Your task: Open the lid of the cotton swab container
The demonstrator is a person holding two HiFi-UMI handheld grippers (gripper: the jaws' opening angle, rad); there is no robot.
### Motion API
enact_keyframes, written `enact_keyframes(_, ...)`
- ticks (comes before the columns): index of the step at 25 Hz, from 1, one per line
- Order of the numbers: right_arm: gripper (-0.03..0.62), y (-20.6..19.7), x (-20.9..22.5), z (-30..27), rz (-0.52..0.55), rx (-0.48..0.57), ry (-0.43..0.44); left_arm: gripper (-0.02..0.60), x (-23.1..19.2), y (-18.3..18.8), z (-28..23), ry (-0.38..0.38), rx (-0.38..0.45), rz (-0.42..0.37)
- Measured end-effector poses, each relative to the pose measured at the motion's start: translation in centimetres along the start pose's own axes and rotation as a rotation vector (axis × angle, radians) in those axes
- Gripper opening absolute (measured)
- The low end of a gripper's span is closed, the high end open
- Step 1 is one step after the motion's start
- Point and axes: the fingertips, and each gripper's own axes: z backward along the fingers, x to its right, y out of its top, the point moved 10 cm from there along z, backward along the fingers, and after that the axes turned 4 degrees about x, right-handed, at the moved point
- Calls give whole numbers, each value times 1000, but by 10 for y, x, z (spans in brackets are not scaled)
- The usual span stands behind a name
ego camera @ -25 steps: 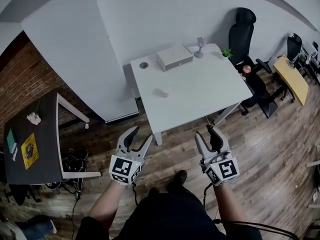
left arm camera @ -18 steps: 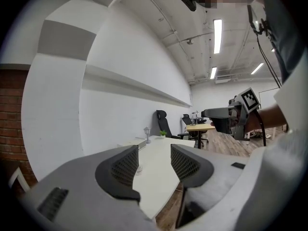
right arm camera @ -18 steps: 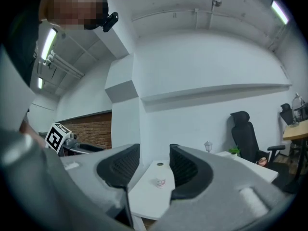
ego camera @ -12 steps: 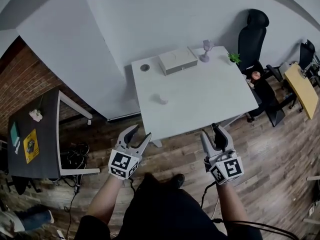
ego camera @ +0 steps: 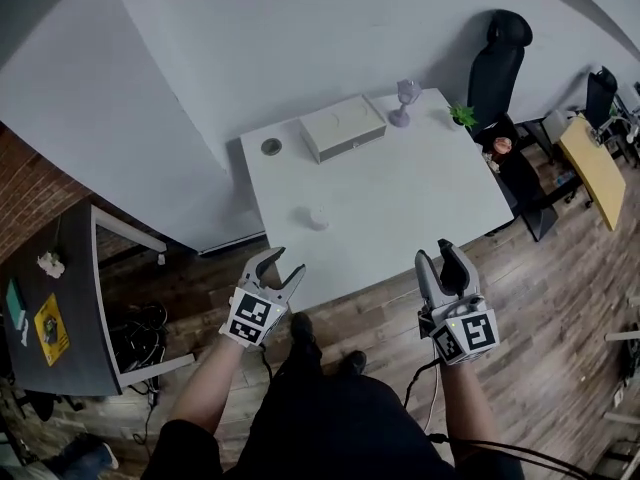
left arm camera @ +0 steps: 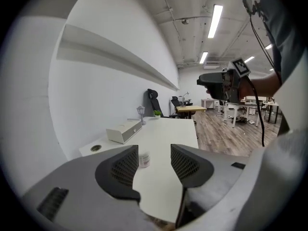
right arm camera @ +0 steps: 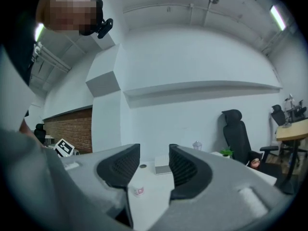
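Cotton swab container (ego camera: 318, 218) stands mid-frame on white table (ego camera: 420, 188), lid state too small to tell, well apart from left gripper (ego camera: 281, 265) and right gripper (ego camera: 437, 258) at lower frame, both jaws apart and empty, fitting either approach or pull-back.

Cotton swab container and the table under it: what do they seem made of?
Cotton swab container: probably plastic, whitish with a reddish label; too small to be sure. Table: smooth matte white top, likely laminate, since no grain or glare shows.
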Motion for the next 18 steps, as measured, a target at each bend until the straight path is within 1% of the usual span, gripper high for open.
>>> enact_keyframes(2,188,4,0,-20,3,-4,-35,207,-20,-8,-19,-34,-18,-15)
enact_keyframes(5,187,2,-3,-48,0,2,-62,207,-45,-24,-47,-86,-59,-21)
enact_keyframes(9,187,-8,-2,-76,26,-52,-125,207,-69,-44,-80,-139,-113,-31)
enact_keyframes(15,187,-17,-10,-106,47,-102,-169,215,-86,-66,-116,-225,-149,-18)
enact_keyframes(18,187,-22,-11,-112,46,-122,-181,233,-88,-73,-132,-265,-178,-51)
